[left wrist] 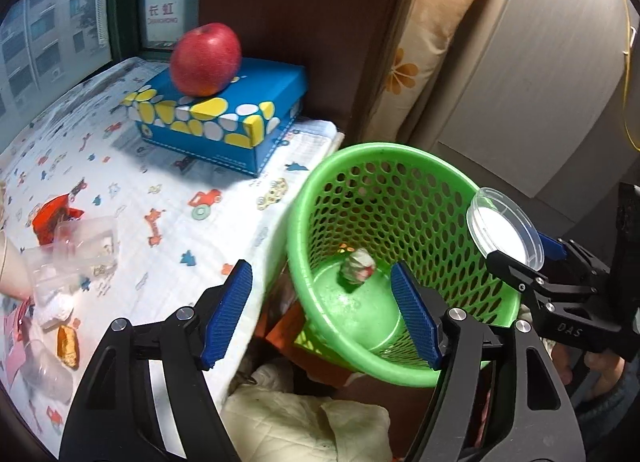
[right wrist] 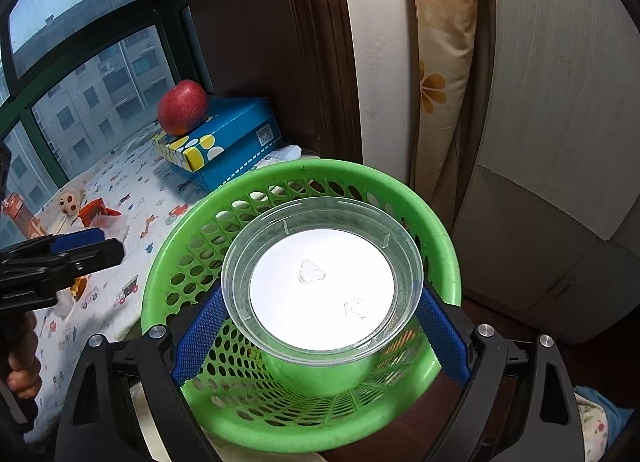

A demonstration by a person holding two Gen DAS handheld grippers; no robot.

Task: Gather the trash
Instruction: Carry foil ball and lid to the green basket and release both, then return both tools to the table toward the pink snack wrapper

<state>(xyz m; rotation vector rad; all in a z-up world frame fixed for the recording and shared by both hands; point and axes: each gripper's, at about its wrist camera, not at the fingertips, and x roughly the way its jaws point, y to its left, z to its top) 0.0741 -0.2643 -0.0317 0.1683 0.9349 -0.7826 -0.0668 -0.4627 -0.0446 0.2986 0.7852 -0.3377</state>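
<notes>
A green mesh trash basket [left wrist: 400,166] stands beside the table, with a crumpled paper ball [left wrist: 357,271] on its bottom. My right gripper [right wrist: 320,322] is shut on a clear plastic lid [right wrist: 322,276] and holds it over the basket's [right wrist: 448,262] mouth; the lid also shows in the left wrist view [left wrist: 505,228]. My left gripper [left wrist: 320,310] is open and empty, hovering by the table edge near the basket. On the table lie a clear plastic container [left wrist: 80,250], a red wrapper [left wrist: 52,218] and a gold wrapper [left wrist: 68,346].
A red apple [left wrist: 206,58] sits on a blue patterned box [left wrist: 224,114] at the back of the table, which has a printed cloth [left wrist: 168,222]. A toy figure [right wrist: 70,202] stands at the far left. A cloth heap [left wrist: 304,418] lies below the basket. A wall and cushion are behind.
</notes>
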